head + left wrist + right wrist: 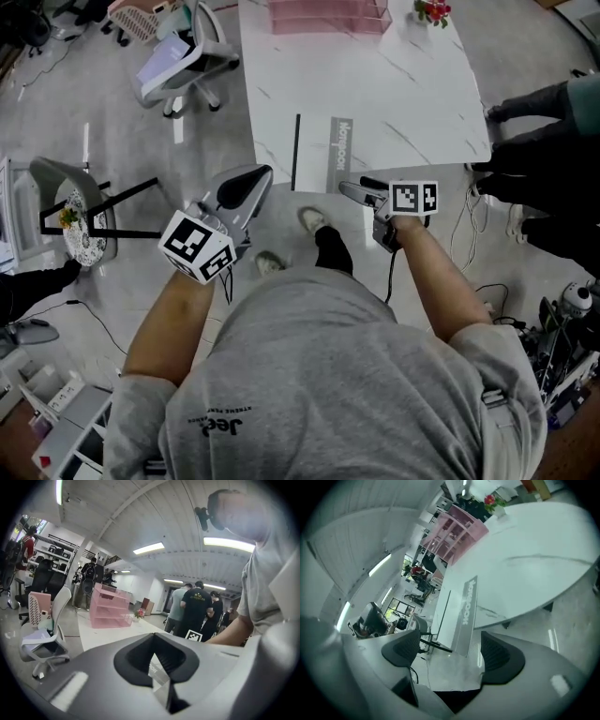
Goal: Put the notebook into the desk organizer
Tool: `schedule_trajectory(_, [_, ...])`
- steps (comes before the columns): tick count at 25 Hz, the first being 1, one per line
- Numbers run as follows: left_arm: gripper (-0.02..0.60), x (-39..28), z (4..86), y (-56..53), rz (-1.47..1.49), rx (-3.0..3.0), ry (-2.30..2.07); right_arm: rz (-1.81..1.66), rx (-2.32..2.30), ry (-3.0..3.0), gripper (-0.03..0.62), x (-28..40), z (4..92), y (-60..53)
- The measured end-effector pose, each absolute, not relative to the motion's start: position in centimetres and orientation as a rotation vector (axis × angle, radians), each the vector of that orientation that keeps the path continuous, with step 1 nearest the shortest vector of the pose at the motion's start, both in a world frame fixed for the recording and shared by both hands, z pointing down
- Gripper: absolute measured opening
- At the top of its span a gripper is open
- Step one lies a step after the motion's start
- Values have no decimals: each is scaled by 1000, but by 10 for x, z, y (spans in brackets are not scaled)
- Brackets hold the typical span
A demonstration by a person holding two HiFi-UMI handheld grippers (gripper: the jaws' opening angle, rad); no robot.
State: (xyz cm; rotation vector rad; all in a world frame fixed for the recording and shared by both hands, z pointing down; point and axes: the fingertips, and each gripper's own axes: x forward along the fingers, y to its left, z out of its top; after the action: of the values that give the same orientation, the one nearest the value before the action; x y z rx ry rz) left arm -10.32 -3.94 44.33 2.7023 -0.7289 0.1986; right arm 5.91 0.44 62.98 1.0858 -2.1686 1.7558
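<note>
The flat white notebook with a grey strip and a dark spine (319, 155) lies on the white stone-look desk (403, 84), close to our edge. Its long side runs away from us, pointing at the pink wire desk organizer (328, 17) at the far end. We think no step is done yet: we have to grab it, carry it and drop it in. Our left gripper (262, 174) has its jaws pressed together with nothing in them. Our right gripper (352, 190) has its jaws wide apart and empty, just by the notebook's near end.
</note>
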Motion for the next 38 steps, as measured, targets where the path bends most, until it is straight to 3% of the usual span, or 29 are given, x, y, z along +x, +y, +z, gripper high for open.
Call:
schedule_trajectory(12, [58,-118,466,-36,253,2639,-760,2161,901,-2060,397,21,687,-5])
schedule_trajectory(15, [58,-121,468,-37,258,2633,-770,2208,868,-2061,362,14,689,-7])
schedule_trajectory(19, [58,-122,466,-38,254,2631,-777,2275,860,-2030,229,15,690,-9])
schedule_trajectory(21, [58,-122,464,-39,246,2632,-784,2267,839,-2018,44,16,683,-7])
schedule_trajectory(22, [58,-123,462,-40,242,2634,-786,2247,811,-2027,18,15,677,-4])
schedule_trajectory(31, [58,-134,441,-48,181,2652,-830,1670,701,-2244,11,22,604,-11])
schedule_trajectory(38, [58,-149,429,-60,155,2646,-901,1510,713,-2342,11,34,567,-76])
